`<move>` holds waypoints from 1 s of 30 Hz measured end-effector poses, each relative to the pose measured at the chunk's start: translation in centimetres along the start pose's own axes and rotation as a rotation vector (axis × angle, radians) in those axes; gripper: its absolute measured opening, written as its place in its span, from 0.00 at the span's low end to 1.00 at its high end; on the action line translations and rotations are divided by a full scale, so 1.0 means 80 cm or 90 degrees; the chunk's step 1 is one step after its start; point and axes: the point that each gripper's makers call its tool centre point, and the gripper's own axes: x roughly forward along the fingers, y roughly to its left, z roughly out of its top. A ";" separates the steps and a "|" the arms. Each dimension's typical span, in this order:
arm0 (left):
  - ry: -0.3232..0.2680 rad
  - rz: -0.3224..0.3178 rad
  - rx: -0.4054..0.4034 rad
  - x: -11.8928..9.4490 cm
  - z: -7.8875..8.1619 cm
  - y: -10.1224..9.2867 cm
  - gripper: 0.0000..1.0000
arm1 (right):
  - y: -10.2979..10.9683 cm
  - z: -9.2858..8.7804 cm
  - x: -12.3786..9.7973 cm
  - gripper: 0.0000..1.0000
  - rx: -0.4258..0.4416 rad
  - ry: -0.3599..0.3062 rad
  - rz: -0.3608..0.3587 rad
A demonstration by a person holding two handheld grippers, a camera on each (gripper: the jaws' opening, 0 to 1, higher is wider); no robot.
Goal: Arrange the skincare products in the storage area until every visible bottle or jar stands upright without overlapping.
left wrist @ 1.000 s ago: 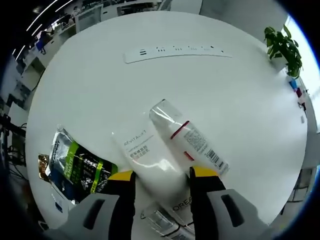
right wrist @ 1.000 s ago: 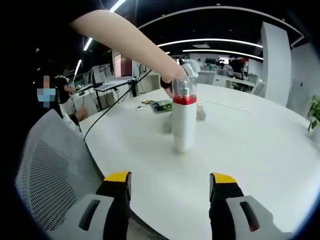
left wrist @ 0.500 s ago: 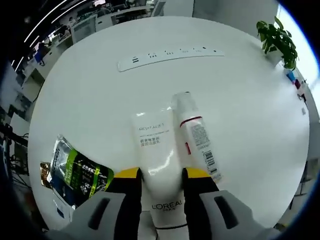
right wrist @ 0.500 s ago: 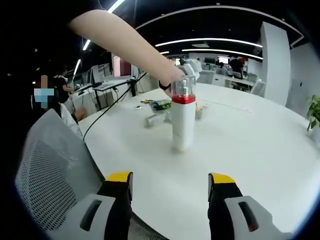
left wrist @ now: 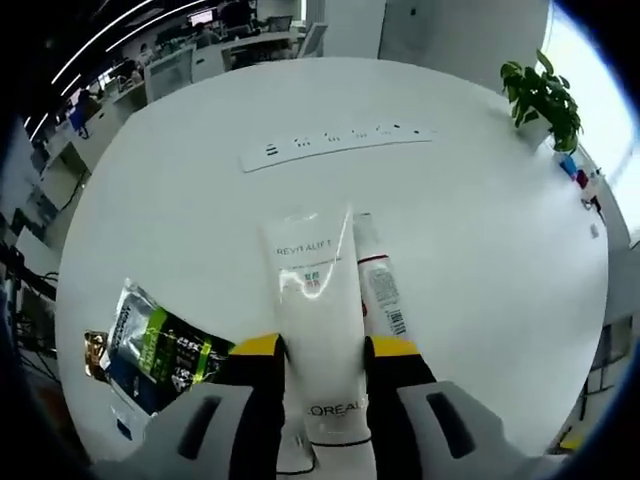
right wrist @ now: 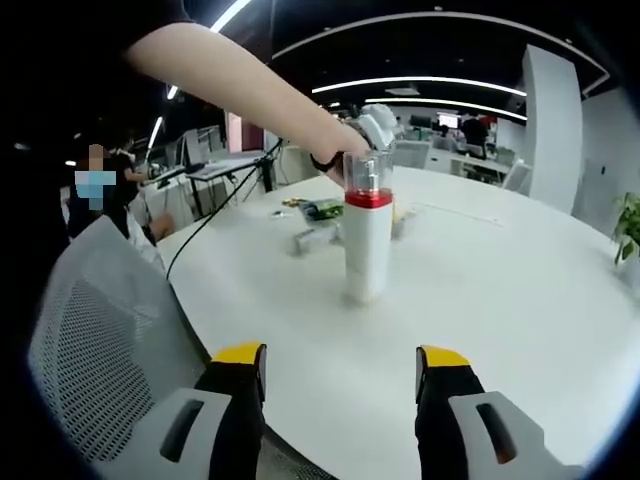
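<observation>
One bottle [right wrist: 367, 245] with a red band stands upright on the table [right wrist: 520, 300] ahead of the wide, empty right gripper [right wrist: 340, 372], while the left gripper [left wrist: 320, 350] clamps a white tube [left wrist: 315, 310] beside a bottle [left wrist: 378, 290] lying flat, so standing both remains.

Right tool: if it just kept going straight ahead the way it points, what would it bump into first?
Probably the upright white bottle with the red band, standing on the table ahead of the open right tool. Bare tabletop lies between them; depth is hard to judge.
</observation>
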 end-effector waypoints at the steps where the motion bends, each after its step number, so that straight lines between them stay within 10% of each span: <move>1: -0.013 -0.001 -0.002 -0.009 0.003 -0.001 0.26 | 0.000 -0.001 0.000 0.64 -0.001 0.001 0.001; 10: -0.103 -0.032 -0.009 -0.055 0.022 -0.008 0.25 | 0.004 -0.005 0.002 0.62 -0.009 0.011 0.013; 30: -0.212 -0.015 -0.009 -0.140 -0.013 0.011 0.25 | 0.005 -0.008 0.004 0.62 -0.018 0.017 0.017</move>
